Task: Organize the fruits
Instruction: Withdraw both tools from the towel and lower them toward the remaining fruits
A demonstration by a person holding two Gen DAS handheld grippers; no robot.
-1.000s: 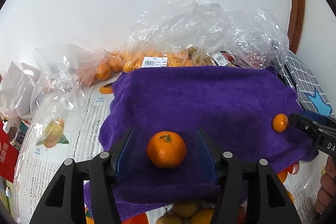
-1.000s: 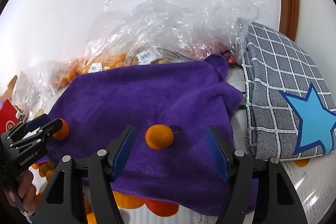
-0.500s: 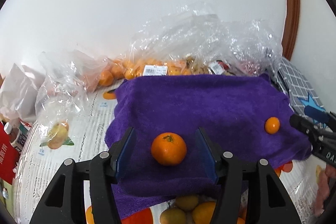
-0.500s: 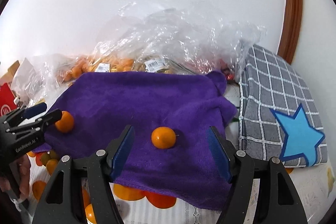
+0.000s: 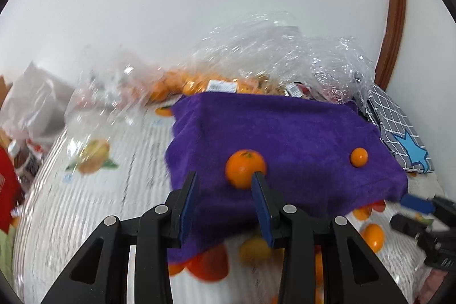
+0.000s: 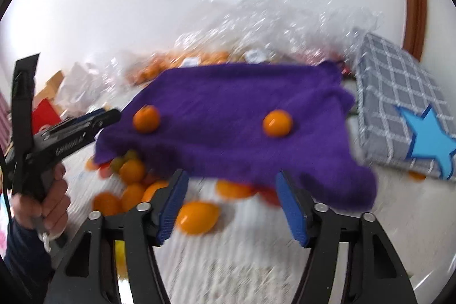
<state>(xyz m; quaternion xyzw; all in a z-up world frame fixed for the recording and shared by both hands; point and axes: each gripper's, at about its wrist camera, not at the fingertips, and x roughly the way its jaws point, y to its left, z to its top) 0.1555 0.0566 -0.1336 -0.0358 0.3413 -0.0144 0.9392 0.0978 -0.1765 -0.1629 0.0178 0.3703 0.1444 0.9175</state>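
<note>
A purple towel lies on the table with two fruits on it. The larger orange sits near its front left, also in the right wrist view. The small round orange sits to the right, also in the right wrist view. My left gripper is open and empty, back from the larger orange and left of it. My right gripper is open and empty, in front of the towel's front edge. Both views are blurred.
Clear plastic bags with oranges lie behind the towel. A grey checked cushion with a blue star lies to the right. Loose printed or real oranges show in front of the towel. A red package is at the left.
Both grippers have pulled back and up from the towel. The two oranges stay on the towel, now outside the jaws. The left gripper has shifted left.
</note>
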